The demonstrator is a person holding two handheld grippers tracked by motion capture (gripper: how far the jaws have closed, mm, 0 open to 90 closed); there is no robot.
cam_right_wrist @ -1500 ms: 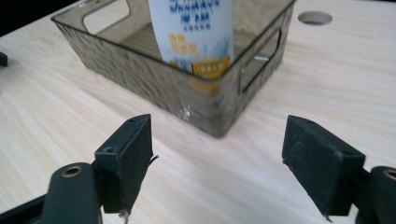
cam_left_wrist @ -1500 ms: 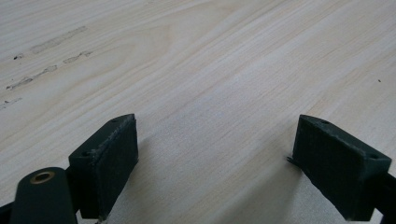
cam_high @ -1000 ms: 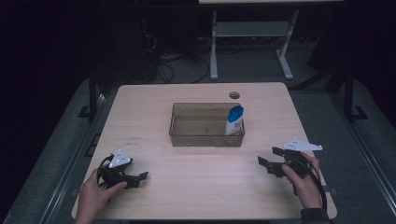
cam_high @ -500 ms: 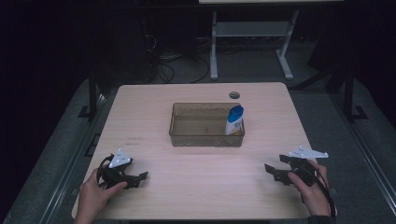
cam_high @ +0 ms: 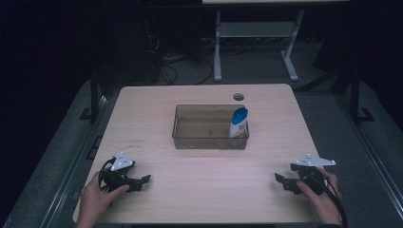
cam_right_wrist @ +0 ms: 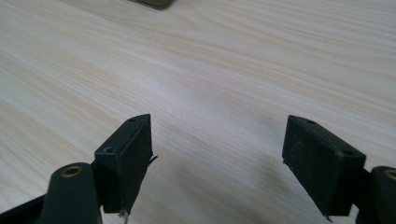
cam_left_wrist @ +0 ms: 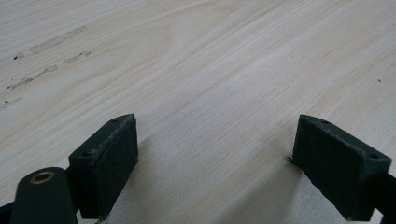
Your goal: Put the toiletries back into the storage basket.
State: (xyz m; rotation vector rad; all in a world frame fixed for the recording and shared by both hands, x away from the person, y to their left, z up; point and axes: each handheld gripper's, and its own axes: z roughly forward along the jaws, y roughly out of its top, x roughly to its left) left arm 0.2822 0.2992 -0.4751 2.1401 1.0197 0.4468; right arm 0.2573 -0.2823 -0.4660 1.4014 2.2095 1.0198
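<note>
A clear brown plastic bin (cam_high: 210,140) sits mid-table, and a white bottle with a blue cap (cam_high: 238,122) stands upright in its right end. My left gripper (cam_high: 141,182) rests on the table near the front left corner, held by a hand, its jaws wide apart over bare wood (cam_left_wrist: 215,154). My right gripper (cam_high: 281,181) lies low at the front right, also open with nothing between its pads (cam_right_wrist: 217,158). Both grippers are well short of the bin.
The light wooden table (cam_high: 142,114) has a round cable hole (cam_high: 238,97) behind the bin. A corner of the bin (cam_right_wrist: 152,3) shows at the top of the right gripper view. Dark floor, cables and a white desk frame (cam_high: 256,33) lie beyond.
My right gripper has moved down and toward the front edge, settling near the tabletop. The left gripper, the bin and the bottle have stayed put.
</note>
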